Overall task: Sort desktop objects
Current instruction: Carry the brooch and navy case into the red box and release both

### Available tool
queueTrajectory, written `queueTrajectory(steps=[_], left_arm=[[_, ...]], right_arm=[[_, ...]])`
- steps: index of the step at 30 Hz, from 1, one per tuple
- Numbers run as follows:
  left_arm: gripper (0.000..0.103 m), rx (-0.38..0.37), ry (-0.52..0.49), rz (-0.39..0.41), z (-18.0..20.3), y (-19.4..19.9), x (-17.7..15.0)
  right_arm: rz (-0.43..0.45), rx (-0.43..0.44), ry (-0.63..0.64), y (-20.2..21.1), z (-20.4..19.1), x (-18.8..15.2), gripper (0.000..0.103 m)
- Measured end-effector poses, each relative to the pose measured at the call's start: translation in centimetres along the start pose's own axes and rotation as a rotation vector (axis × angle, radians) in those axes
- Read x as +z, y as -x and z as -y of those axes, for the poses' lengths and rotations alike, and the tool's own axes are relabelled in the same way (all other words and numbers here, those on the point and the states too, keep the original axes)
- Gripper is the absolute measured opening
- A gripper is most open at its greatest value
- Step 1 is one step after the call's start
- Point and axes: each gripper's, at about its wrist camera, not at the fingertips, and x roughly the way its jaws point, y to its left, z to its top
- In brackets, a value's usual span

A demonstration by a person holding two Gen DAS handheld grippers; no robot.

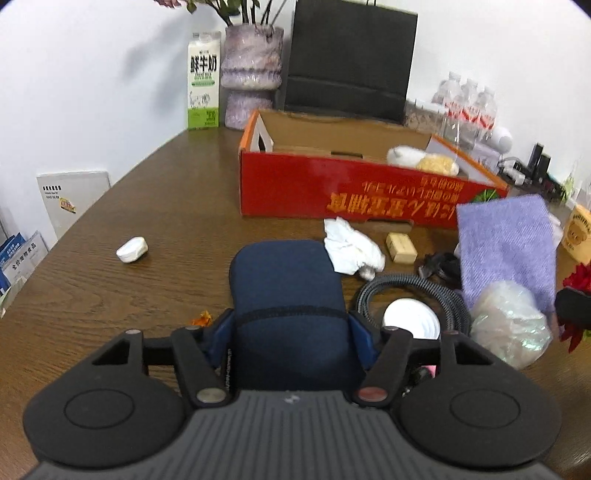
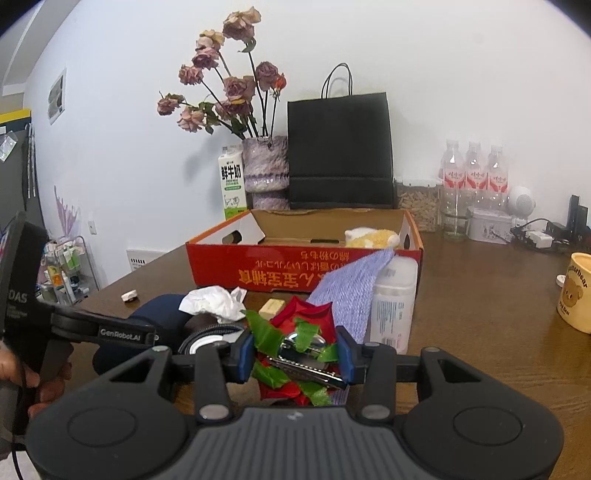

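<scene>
Left gripper (image 1: 291,325) clamps navy pouch (image 1: 284,291); right gripper (image 2: 295,356) grips rose (image 2: 295,325) and harmonica (image 2: 306,374). Lift pouch level, clear of cable (image 1: 406,288), towards box (image 1: 332,192).

Blue pouch (image 1: 288,291) hides left gripper (image 1: 290,328) fingertips. Purple cloth (image 1: 508,243) blurry, covers table's (image 1: 110,295) right edge. Flower tops cut off.

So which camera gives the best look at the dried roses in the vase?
The right wrist view. There the dried roses show whole, blooms and stems rising from the purple vase beside the black paper bag. The left wrist view shows the vase well, but cuts the roses at the top edge, leaving only stems and leaves.
</scene>
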Motion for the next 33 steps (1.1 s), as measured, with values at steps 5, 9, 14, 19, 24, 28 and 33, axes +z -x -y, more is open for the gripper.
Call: queueTrajectory(steps=[5,9,14,19,24,28,33], left_arm=[[0.065,-0.007,-0.015,0.084,0.2,2.1,0.8],[0.065,-0.034,-0.018,0.145,0.5,3.5,2.0],[0.065,-0.059,-0.017,0.201,1.2,4.2,4.3],[0.065,-0.077,-0.024,0.260,1.9,4.5,7.0],[0.065,-0.096,-0.018,0.319,2.3,4.2,9.9],[0.065,-0.100,-0.003,0.344,2.5,3.3,12.0],[0.065,-0.095,0.002,0.356,2.9,1.5,14.4]], right_arm=[[0.026,0.001,0.018,0.0,-0.2,1.0,0.042],[0.056,0.007,0.035,-0.2,-0.6,2.1,0.042],[0.096,0.020,0.056,-1.2,-1.3,4.2,0.042],[0.128,0.029,0.112,-2.4,-2.4,6.8,0.042],[0.173,0.023,0.138,-3.9,-2.6,9.9,0.042],[0.206,0.024,0.125,-5.6,-2.3,12.3,0.042],[0.213,0.024,0.108,-8.7,-1.7,14.9,0.042]])
